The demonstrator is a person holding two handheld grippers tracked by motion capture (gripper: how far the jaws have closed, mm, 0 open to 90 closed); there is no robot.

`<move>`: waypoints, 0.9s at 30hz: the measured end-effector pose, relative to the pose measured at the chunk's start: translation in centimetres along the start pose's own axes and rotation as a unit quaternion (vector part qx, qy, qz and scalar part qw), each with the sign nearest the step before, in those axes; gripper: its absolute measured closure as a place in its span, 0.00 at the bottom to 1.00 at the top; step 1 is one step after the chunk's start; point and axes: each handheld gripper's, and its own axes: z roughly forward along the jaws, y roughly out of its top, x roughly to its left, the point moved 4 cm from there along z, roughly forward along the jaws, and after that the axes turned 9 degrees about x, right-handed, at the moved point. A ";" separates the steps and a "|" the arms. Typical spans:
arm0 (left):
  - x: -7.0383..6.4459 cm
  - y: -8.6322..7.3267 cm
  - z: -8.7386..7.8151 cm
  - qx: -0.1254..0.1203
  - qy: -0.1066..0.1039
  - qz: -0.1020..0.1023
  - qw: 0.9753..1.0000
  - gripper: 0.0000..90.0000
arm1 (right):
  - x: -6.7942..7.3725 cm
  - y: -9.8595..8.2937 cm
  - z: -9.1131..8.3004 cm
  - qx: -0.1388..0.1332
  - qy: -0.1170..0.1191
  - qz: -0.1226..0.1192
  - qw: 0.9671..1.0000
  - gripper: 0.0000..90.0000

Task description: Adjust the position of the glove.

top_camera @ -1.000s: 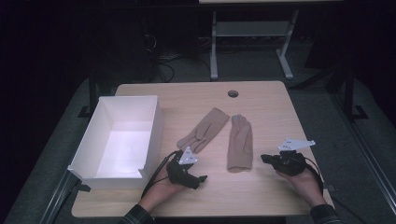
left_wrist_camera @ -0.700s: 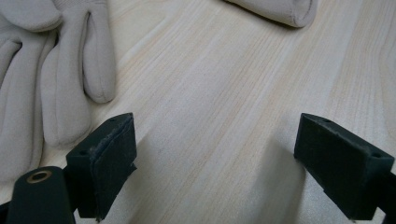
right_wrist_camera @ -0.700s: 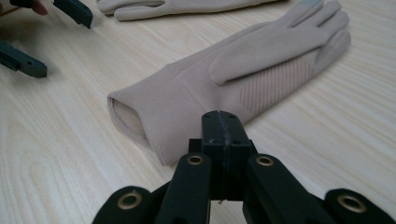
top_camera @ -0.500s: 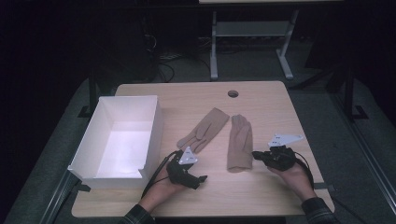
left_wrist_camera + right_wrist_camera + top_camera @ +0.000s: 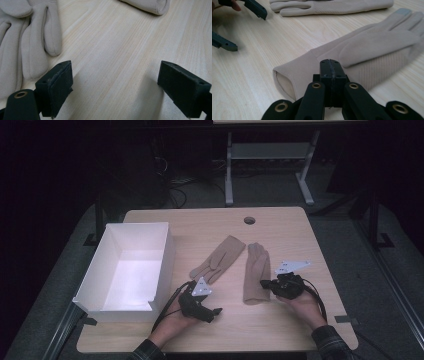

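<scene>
Two beige gloves lie mid-table: a left glove lying at a slant and a right glove with its cuff toward me. My right gripper is at that cuff's right edge. In the right gripper view it is shut, its tips right at the open cuff of the near glove, with no cloth visible between them. My left gripper rests below the left glove. It stands open over bare wood, with glove fingers just beyond its left pad.
A white open box stands at the table's left. A round cable hole is near the far edge. The other glove and the open left gripper appear across the right gripper view.
My right gripper has slid left across the table up to the right glove's cuff. The left gripper and both gloves have stayed put.
</scene>
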 end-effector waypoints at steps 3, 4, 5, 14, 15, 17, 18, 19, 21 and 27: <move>0.0 0.0 0.0 0.000 0.000 0.000 1.000 0.14 | 0.3 0.3 1.0 0.012 0.002 -0.003 1.000 1.00; 0.0 0.0 0.0 0.000 0.002 0.001 1.000 0.14 | 0.4 0.4 1.3 0.015 0.004 0.000 1.000 1.00; 0.0 0.0 0.0 0.000 0.002 0.001 1.000 0.14 | 0.4 0.4 1.3 0.015 0.004 0.000 1.000 1.00; -0.1 0.0 0.0 -0.001 0.000 -0.003 1.000 0.14 | 0.5 -0.1 2.7 0.044 0.002 -0.009 0.999 1.00; -0.1 0.0 0.0 -0.001 0.001 -0.003 1.000 0.14 | 0.5 -0.1 2.7 0.044 0.002 -0.009 0.999 1.00; -0.1 0.0 0.0 -0.001 0.001 -0.006 1.000 0.14 | 0.5 -0.2 2.6 0.045 0.000 -0.010 0.999 1.00; -0.1 0.0 0.0 -0.001 0.001 -0.006 1.000 0.14 | 0.5 -0.2 2.6 0.045 0.000 -0.010 0.999 1.00; -0.2 0.0 0.0 0.000 0.001 -0.007 1.000 0.14 | 0.4 -0.3 2.5 0.047 0.000 -0.011 0.999 1.00; -0.2 0.0 0.0 -0.001 0.000 -0.008 1.000 0.14 | 0.3 -0.6 2.2 0.047 0.002 -0.003 0.999 1.00; -0.3 -0.1 0.0 -0.002 0.001 -0.008 1.000 0.14 | 0.0 -1.3 1.6 0.048 0.001 0.001 0.999 1.00</move>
